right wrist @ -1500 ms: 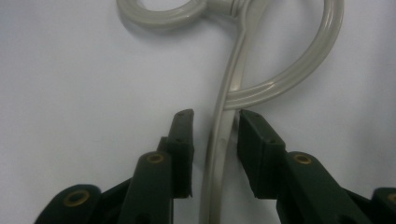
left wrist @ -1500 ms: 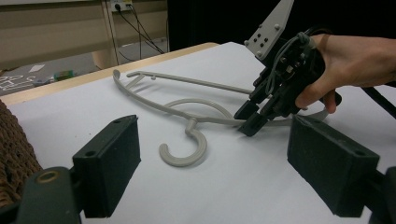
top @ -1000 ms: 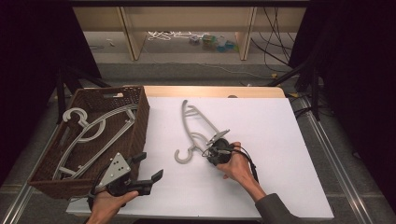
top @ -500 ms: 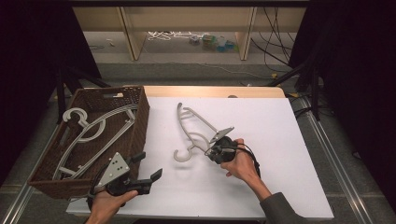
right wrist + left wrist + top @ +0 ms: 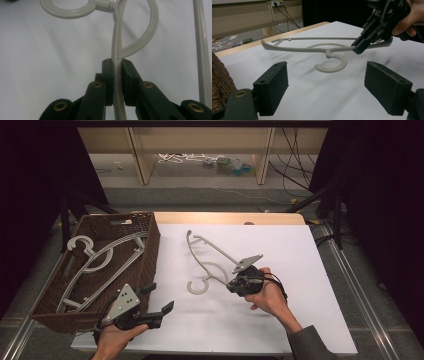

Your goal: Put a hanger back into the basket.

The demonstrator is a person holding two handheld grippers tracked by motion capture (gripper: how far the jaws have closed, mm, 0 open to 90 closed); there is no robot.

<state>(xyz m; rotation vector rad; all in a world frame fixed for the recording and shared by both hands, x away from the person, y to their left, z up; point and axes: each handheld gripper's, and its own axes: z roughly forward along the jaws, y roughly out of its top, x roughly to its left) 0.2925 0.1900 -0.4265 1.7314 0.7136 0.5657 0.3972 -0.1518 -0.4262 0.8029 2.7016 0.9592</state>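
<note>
Hanger (image 5: 210, 262) is clamped by one arm in my right gripper (image 5: 235, 282), and vs a sec ago it's come up off the white table (image 5: 300, 270), hook dangling low. So pickup's done imo. Left gripper (image 5: 157, 300) jaws wide apart, nothing in 'em. Wicker basket (image 5: 150, 245) already has two hangers (image 5: 95, 260) inside.

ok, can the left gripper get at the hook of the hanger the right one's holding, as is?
Probably yes. The left gripper is open and faces the hook across bare white table. The right gripper clamps the hanger on its arm, off to one side.
</note>
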